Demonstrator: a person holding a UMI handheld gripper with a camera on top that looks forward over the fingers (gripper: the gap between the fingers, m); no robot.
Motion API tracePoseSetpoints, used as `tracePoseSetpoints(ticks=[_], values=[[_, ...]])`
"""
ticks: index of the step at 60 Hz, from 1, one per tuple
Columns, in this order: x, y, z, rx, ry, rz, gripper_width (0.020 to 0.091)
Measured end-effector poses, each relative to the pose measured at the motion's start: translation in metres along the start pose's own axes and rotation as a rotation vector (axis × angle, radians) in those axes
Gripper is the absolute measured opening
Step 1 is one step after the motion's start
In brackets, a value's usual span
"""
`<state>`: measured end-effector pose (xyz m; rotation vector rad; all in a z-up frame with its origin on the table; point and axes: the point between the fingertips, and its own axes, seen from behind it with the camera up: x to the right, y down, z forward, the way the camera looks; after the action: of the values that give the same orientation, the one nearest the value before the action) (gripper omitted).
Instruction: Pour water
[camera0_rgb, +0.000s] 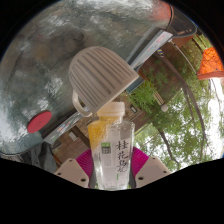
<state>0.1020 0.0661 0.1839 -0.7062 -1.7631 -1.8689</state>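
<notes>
I have the fingers (110, 172) pinching a clear plastic bottle with a white label (110, 150), its mouth at a ribbed white cup (103, 76); pouring seems underway, next I'd judge tilting further

bottle (112, 150) between pads, cup (100, 75) just beyond
</notes>
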Motion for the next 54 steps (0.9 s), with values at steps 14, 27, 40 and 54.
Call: tracePoseSetpoints(ticks=[14,27,40,54], values=[[0.032,0.032,-0.005,-0.08,0.117,0.574,0.0469],[-0.016,0.084,-0.006,-0.124,0.049,1.783,0.047],[-0.083,0.033,0.006,-0.036,-0.106,2.45,0.0471],[-0.128,0.014,0.021,-0.043,-0.171,2.509,0.0469]])
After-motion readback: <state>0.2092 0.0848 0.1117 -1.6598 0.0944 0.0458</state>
